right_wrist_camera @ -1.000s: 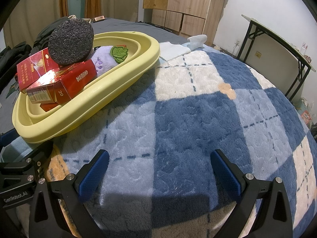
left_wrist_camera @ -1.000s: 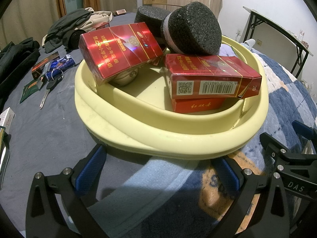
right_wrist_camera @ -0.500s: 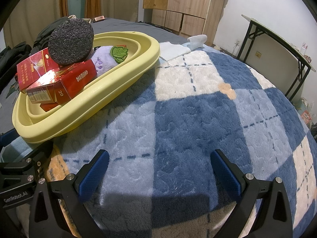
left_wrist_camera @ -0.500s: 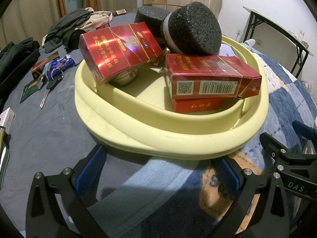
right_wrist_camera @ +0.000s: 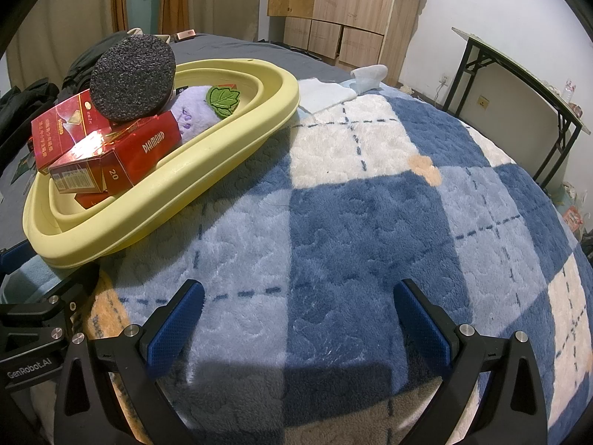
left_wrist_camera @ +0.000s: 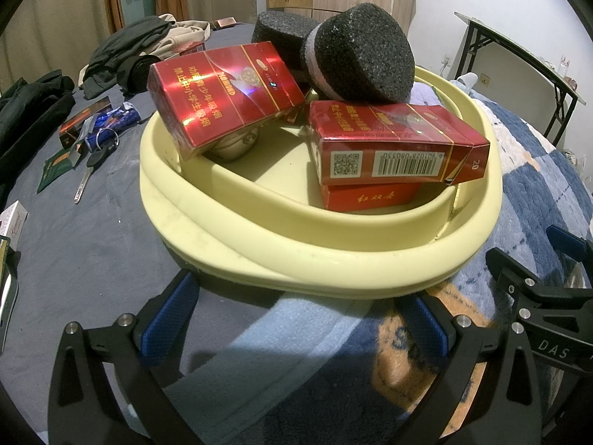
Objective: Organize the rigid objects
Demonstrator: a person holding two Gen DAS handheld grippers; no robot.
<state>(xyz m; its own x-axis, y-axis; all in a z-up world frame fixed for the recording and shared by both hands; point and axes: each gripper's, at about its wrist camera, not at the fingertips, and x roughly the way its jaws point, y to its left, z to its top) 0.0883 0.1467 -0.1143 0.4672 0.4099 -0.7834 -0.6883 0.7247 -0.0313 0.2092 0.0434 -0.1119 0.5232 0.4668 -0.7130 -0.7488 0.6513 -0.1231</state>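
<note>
The yellow basin [left_wrist_camera: 326,259] sits on the bed at the edge of the plaid blanket [right_wrist_camera: 370,222] and holds 3 red cartons [left_wrist_camera: 396,144], 2 black foam blocks [left_wrist_camera: 363,55] and a purple plush item [right_wrist_camera: 192,111]. Judged from this, collection is well advanced, but keys [left_wrist_camera: 98,148] and small packets [left_wrist_camera: 55,167] remain loose on the grey sheet. The left gripper [left_wrist_camera: 296,319] and right gripper [right_wrist_camera: 296,319] are both spread wide and empty.

A blue checked blanket [right_wrist_camera: 370,204] fills the frame's centre; a folding desk [right_wrist_camera: 519,74] stands upper right, wooden cabinets [right_wrist_camera: 344,7] top centre, dark clothes [left_wrist_camera: 126,48] upper left.
</note>
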